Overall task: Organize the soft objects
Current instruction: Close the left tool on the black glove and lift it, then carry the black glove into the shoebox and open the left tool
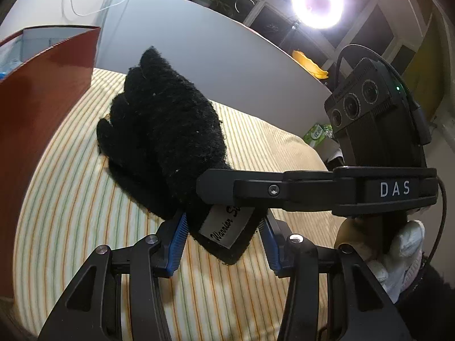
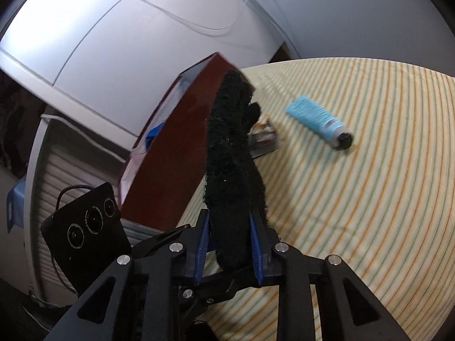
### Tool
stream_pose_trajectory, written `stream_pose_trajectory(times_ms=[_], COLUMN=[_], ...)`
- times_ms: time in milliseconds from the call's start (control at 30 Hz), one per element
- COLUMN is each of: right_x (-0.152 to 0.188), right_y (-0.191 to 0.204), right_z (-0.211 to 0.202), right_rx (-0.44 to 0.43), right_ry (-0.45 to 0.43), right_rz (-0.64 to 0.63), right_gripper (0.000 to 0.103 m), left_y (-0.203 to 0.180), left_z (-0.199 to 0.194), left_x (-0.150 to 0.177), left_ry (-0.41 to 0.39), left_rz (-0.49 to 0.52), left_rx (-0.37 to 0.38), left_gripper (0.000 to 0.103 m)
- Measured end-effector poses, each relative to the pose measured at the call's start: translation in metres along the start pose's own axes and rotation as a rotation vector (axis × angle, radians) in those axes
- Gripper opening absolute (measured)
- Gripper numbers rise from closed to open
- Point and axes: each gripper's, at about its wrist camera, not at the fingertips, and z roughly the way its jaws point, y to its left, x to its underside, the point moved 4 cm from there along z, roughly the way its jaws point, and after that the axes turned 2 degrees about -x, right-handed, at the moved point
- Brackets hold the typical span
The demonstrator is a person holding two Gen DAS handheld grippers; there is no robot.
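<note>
You've got a black fuzzy knit glove held off the striped cloth, cuff toward you, its fingers pointing up and away toward the red box. A white label with black script sits on the cuff. From the right wrist, you see the glove edge-on, upright, thumb sticking out right.

a ring light is glaring at one o'clock before dark window panes. a white wall panel is running across at twelve, and a striped cloth is covering the surface below.
</note>
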Motion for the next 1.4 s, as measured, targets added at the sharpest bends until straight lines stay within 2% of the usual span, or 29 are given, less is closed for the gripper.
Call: stream_pose_trajectory(times_ms=[200,533,733,933,1067,1400], right_x=[0.014,0.052,0.055,0.035,0.009,-0.059], right_y=[0.012,0.013,0.022,0.045,0.074,0.157], right_z=[-0.006,-0.057,-0.082,-0.091,-0.085,-0.043], right_rx=[-0.005,0.030,0.072,0.095,0.106,0.048], right_ry=[-0.031,-0.116,-0.155,-0.176,-0.180,-0.184], right_rz=[0.009,0.051,0.036,-0.017,-0.089,-0.248], right_gripper=[0.024,0.024,0.024,0.024,0.024,0.024], left_y=[-0.004,-0.035,-0.043,-0.039,-0.028,0.028], left_z=[-0.007,0.004,0.001,-0.018,-0.039,-0.109], left_x=[0.002,0.000,-0.011,-0.037,-0.058,-0.107], left_ry=[-0.012,-0.001,-0.028,-0.092,-0.154,-0.303], left_rz=[0.020,0.081,0.101,0.121,0.131,0.143], left_rx=[0.017,0.106,0.139,0.137,0.113,-0.018], left_gripper=[0.046,0.045,0.044,0.044,0.044,0.044])
